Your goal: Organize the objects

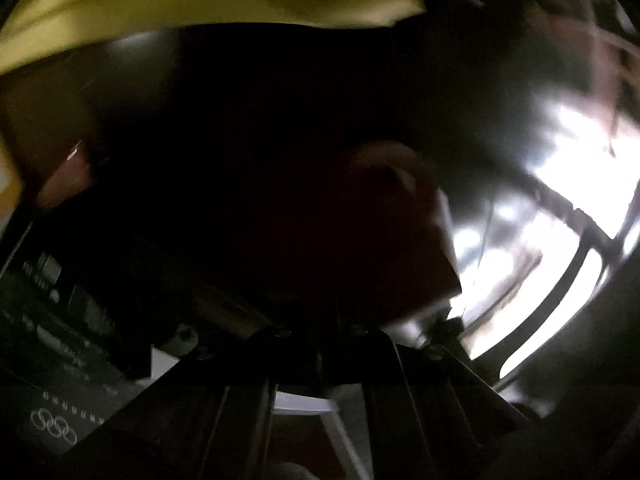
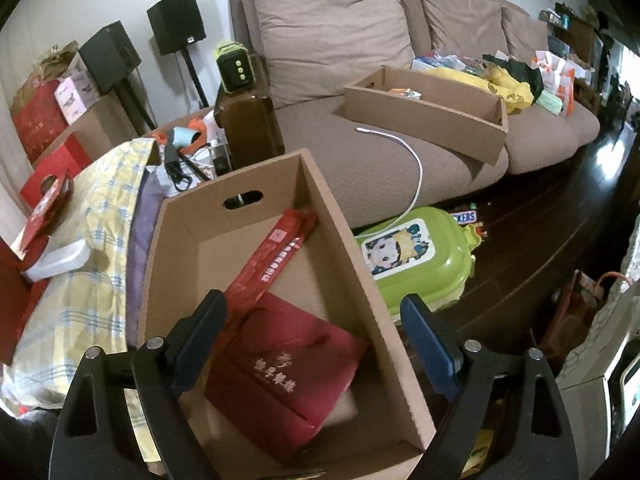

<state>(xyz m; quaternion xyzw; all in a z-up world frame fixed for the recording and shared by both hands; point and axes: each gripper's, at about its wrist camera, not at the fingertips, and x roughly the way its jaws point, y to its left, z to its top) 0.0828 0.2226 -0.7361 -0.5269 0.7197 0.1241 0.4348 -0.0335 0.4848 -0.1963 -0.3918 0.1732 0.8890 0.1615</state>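
Two red items — a long narrow packet and a paper bag — are seen lying inside the cardboard box. Above it the right gripper is held wide, empty. The left gripper is closed; nothing gripped can be made out in its dark, blurred view.

Left hand-held gripper closed, right agape

"SNICKERS" partly shows on a candy bar.
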